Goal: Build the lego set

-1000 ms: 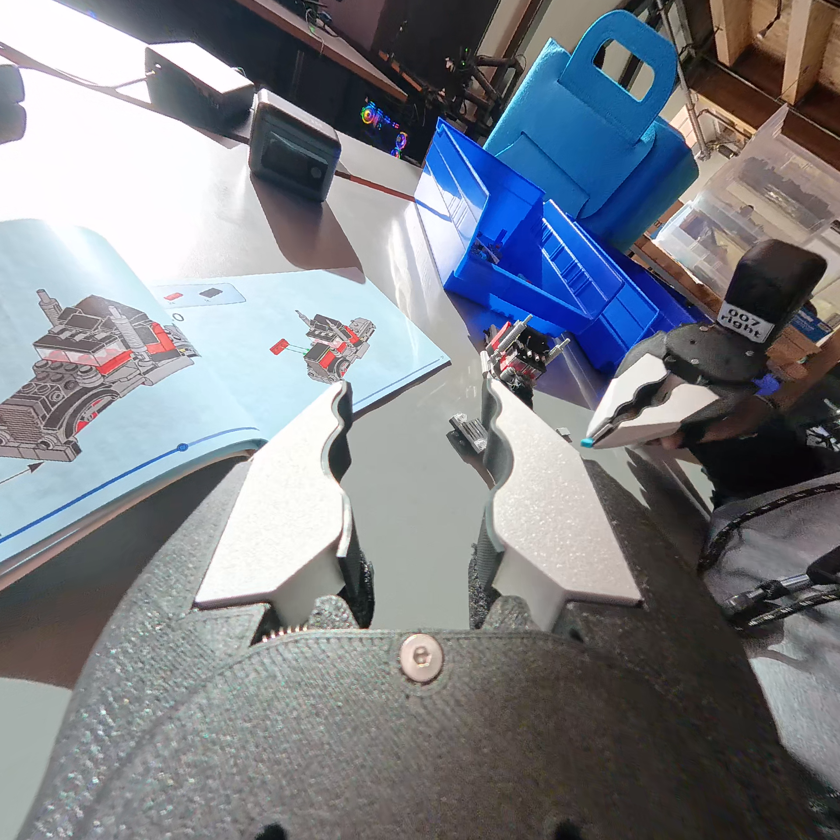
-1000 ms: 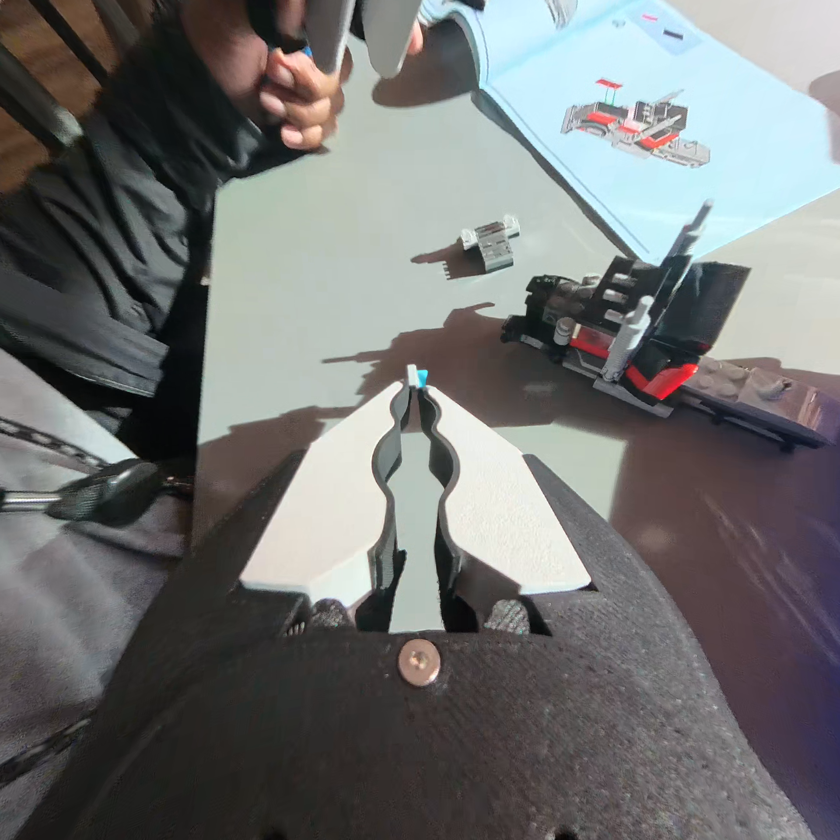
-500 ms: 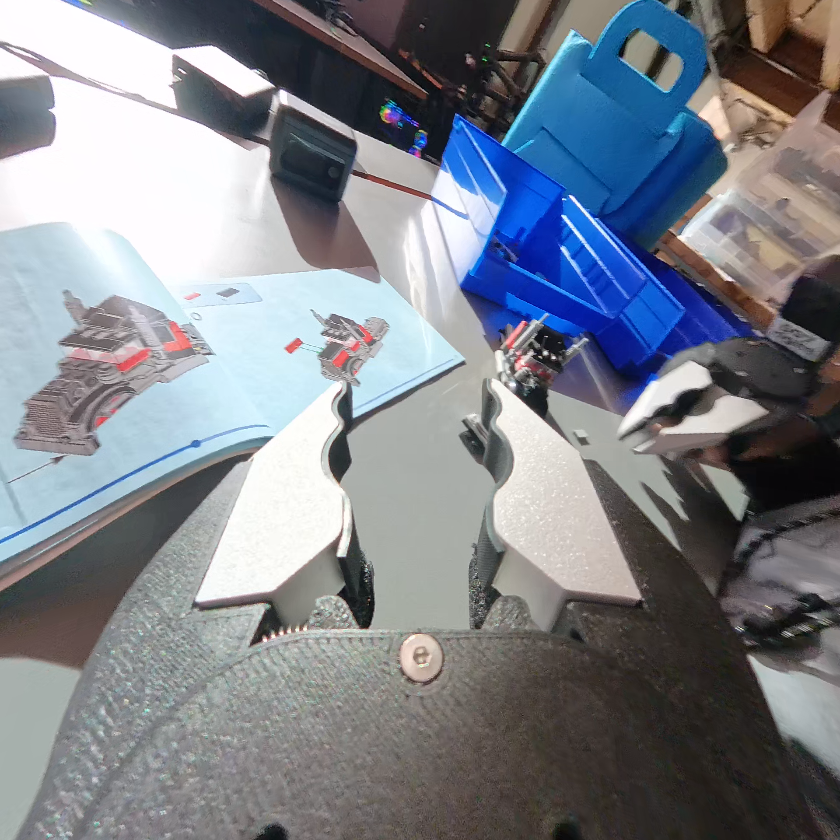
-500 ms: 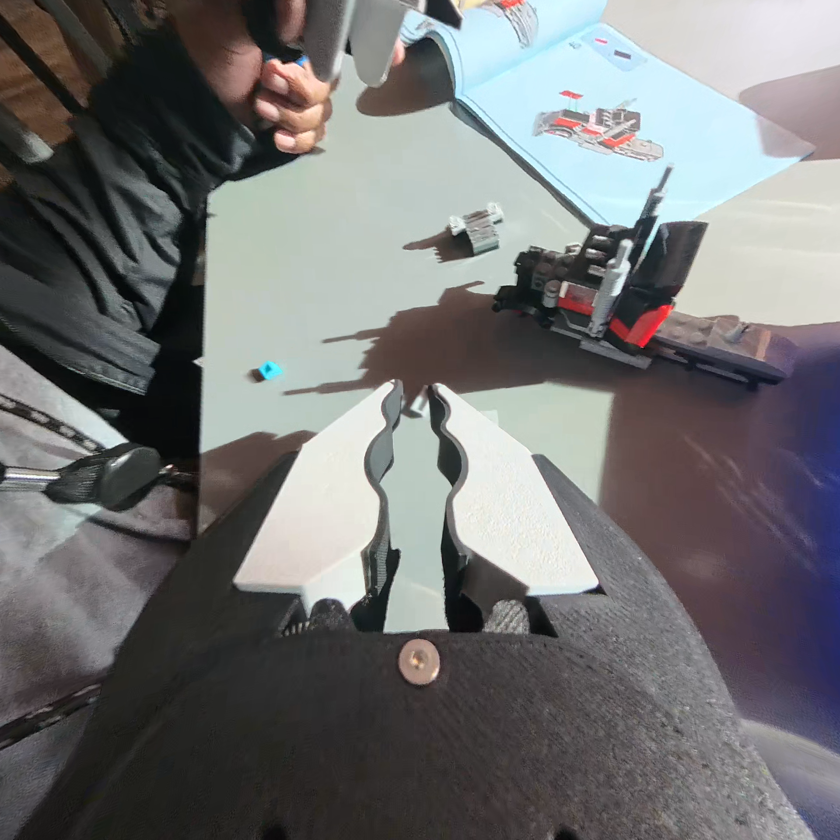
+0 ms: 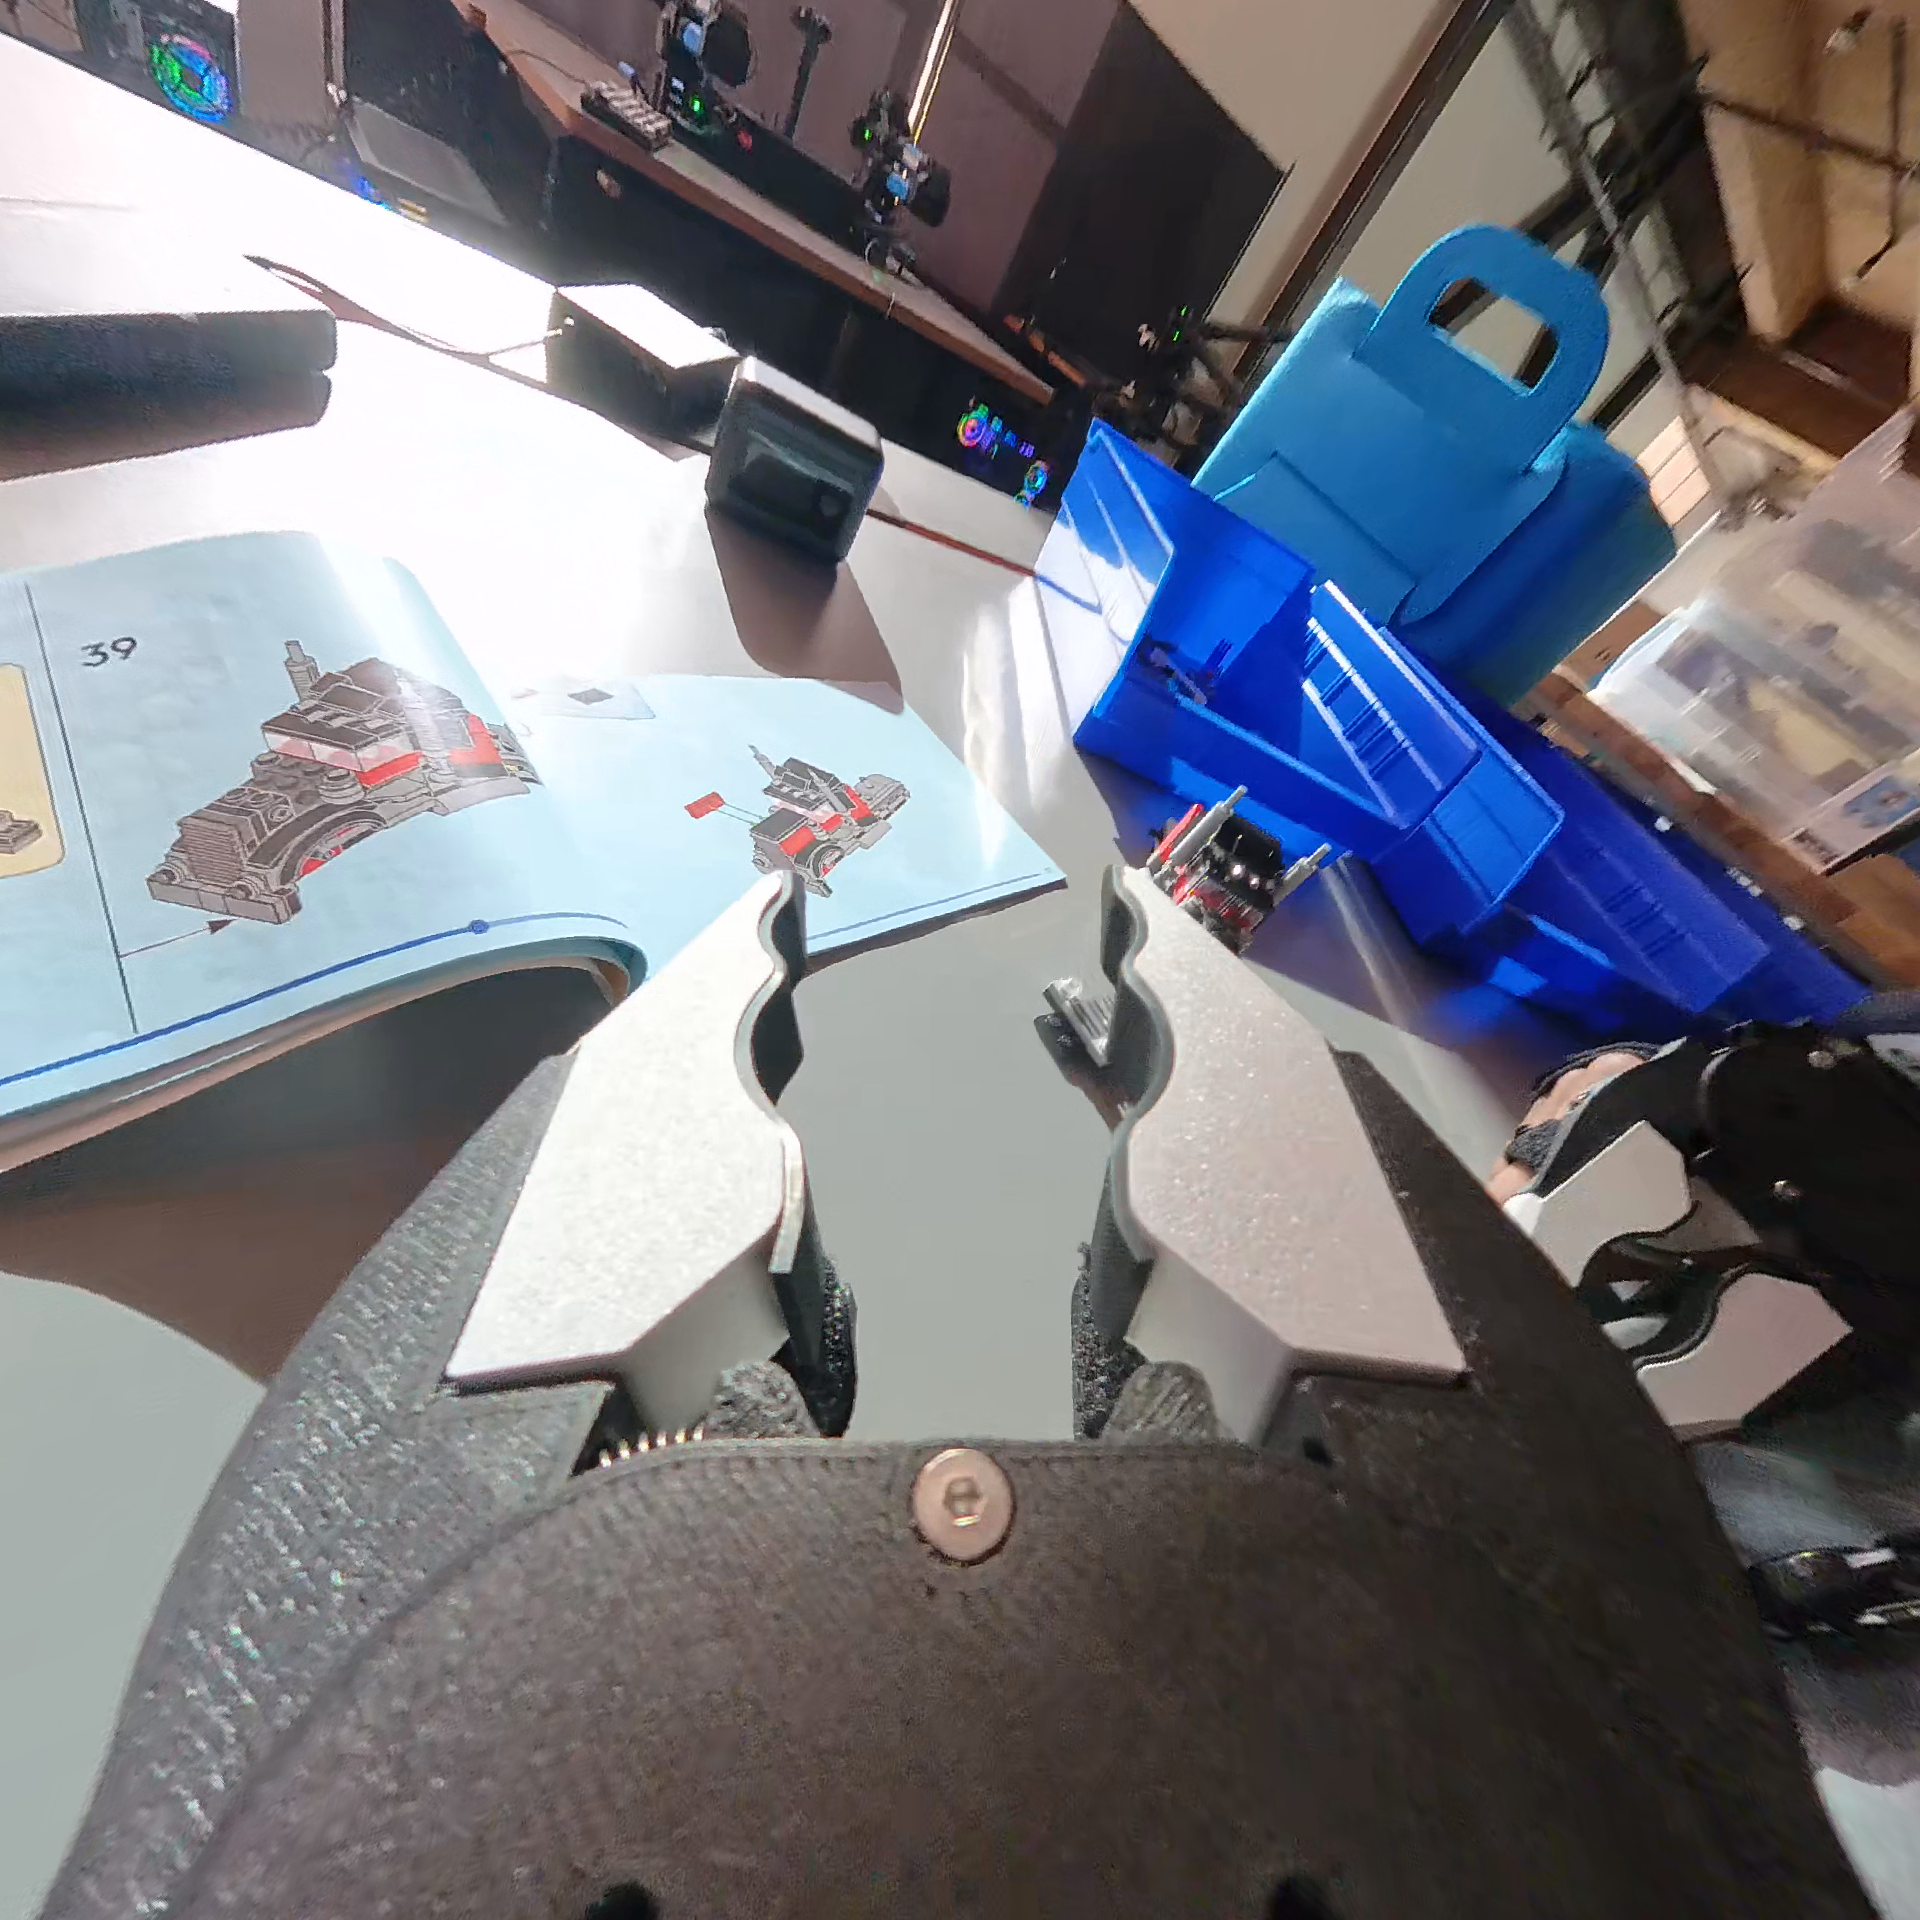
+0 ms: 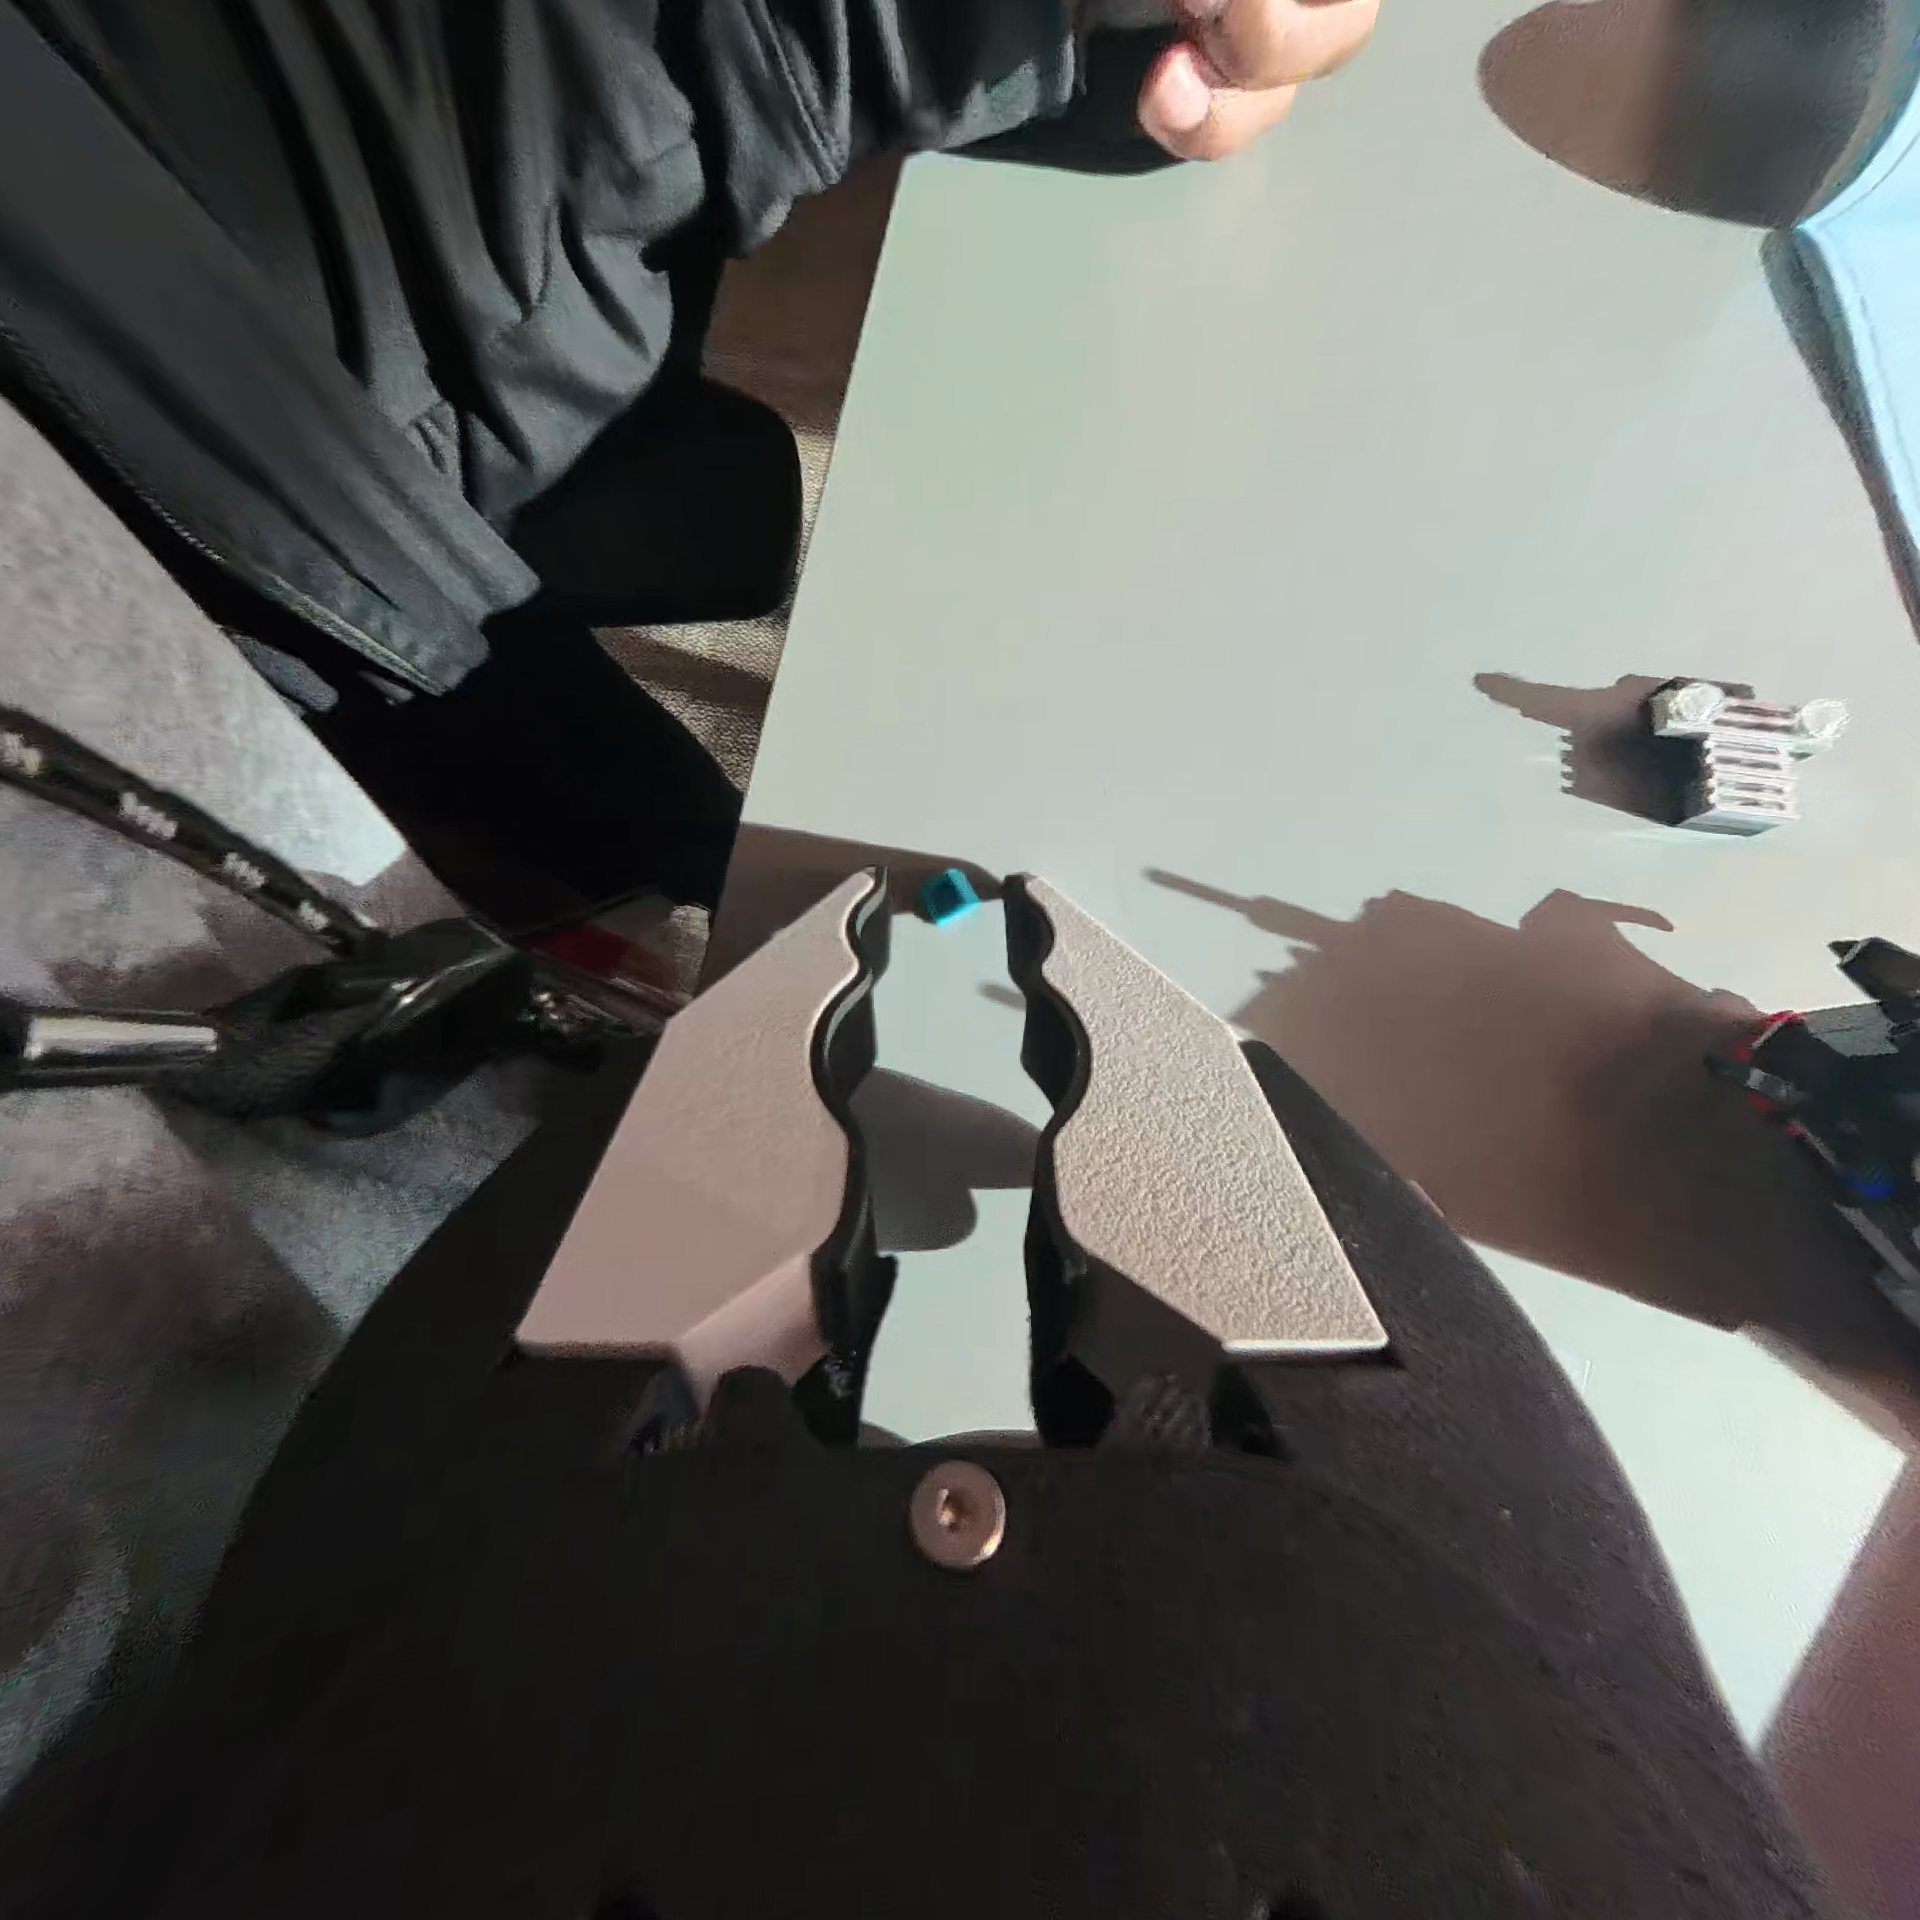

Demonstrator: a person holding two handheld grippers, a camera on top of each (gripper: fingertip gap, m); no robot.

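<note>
A small blue brick (image 6: 948,898) lies on the grey table (image 6: 1247,468) near its front edge, just beyond the tips of my right gripper (image 6: 943,885), which is open and empty around it. A grey grille piece (image 6: 1733,756) lies farther right; it also shows in the left wrist view (image 5: 1081,1023). The black and red truck model (image 5: 1226,868) stands behind it, and its edge shows in the right wrist view (image 6: 1839,1070). My left gripper (image 5: 951,904) is open and empty above the table. The right gripper also shows low at the right of the left wrist view (image 5: 1621,1195).
The open instruction booklet (image 5: 416,790) lies left. Blue bins (image 5: 1351,748) and a blue felt bag (image 5: 1455,457) stand at the back right. Dark boxes (image 5: 795,483) sit at the back. A person's sleeve (image 6: 416,260) and hand (image 6: 1236,62) are at the table edge. The tips of one gripper are about 20 cm away from the tips of the other. The grey grille piece (image 6: 1733,756) sits 12 cm or so from the ends of my left fingers. My left wrist view (image 5: 1100,1025) looks at it from another angle.
My right gripper let go of the blue brick, which fell to the table near the edge. It then opened wider and dropped down over the brick. My left gripper tilted up slightly.
</note>
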